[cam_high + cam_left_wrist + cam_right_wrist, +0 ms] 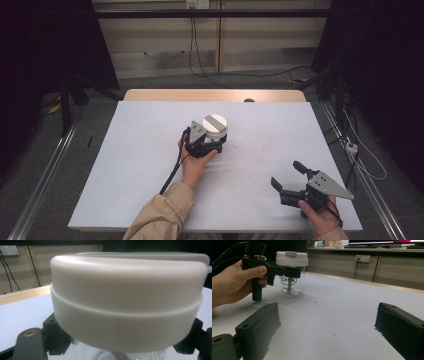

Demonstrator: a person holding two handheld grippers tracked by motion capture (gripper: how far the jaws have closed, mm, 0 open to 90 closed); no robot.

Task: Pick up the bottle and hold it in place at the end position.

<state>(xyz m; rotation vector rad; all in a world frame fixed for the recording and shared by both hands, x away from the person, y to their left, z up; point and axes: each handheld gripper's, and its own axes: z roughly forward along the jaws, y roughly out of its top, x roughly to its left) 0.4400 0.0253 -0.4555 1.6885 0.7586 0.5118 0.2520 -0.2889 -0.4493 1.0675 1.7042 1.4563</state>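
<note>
One clear jar with a white lid was seen mid-table, clamped just under the lid by the left gripper. Its printed lettering was revealed in the right gripper view, where the right gripper, near the jar, was held spread and empty.

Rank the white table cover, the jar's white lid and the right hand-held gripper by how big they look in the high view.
1. White table cover, by far the largest.
2. Right hand-held gripper, jaws spread open.
3. Jar's white lid, smallest, though it sits farther from the camera, so the gap to the gripper is unsure.
</note>
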